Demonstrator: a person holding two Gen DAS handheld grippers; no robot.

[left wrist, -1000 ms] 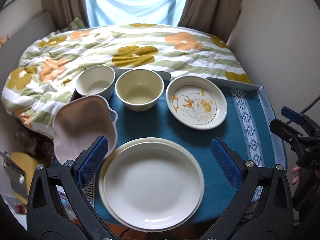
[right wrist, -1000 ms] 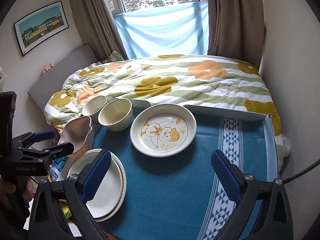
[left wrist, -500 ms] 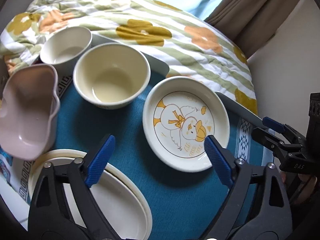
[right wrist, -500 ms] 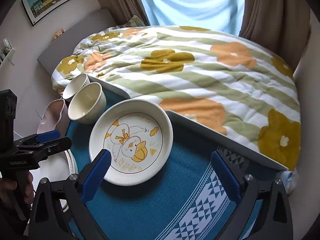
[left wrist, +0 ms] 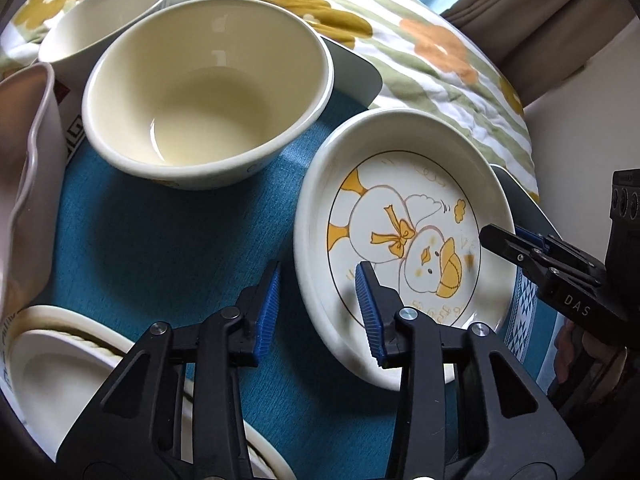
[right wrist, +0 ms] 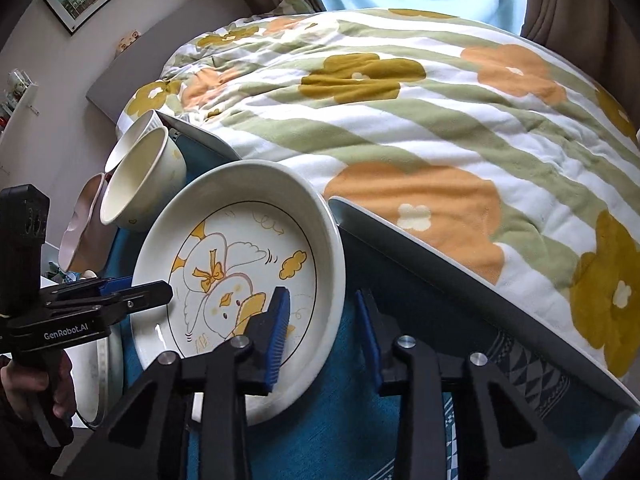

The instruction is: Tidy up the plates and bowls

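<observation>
A white duck-print plate lies on the blue cloth. My left gripper straddles its near-left rim, jaws partly closed, one pad inside and one outside, with gaps to the rim. My right gripper straddles its right rim the same way. A cream bowl stands left of the plate, a white bowl behind it. A pink scalloped dish is at the far left. Stacked cream plates lie near left.
The blue cloth covers a grey tray on a bed with a flowered quilt. The quilt rises right behind the tray's far edge. A wall stands on the right.
Both grippers have moved forward and down to the duck plate and narrowed their jaws around its opposite rims. The plate has not visibly moved.
</observation>
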